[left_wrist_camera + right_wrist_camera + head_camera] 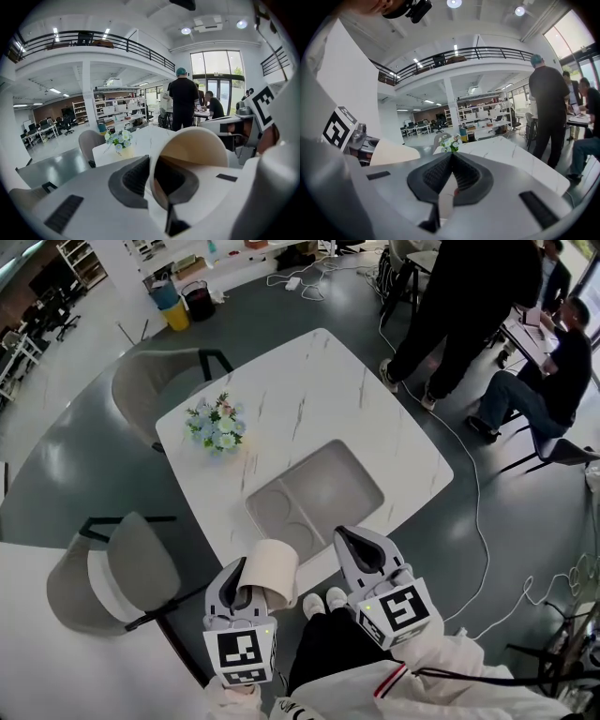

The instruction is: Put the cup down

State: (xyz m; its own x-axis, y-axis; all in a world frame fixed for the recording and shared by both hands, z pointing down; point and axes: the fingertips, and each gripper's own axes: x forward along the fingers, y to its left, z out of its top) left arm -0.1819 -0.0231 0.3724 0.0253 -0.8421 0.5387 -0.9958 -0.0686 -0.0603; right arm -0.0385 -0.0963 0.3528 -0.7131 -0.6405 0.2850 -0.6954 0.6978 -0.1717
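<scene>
A cream paper cup lies tilted in my left gripper, held in the air off the near edge of the white marble table. In the left gripper view the cup has its mouth towards the camera, and my left gripper is shut on its wall, one jaw inside and one outside. My right gripper hovers beside it over the table's near edge, shut and holding nothing. In the right gripper view its jaws meet at the tips, and the cup shows to the left.
A grey divided tray lies on the table just beyond both grippers. A small pot of flowers stands at the table's left. Grey chairs stand to the left. People and floor cables are at the right.
</scene>
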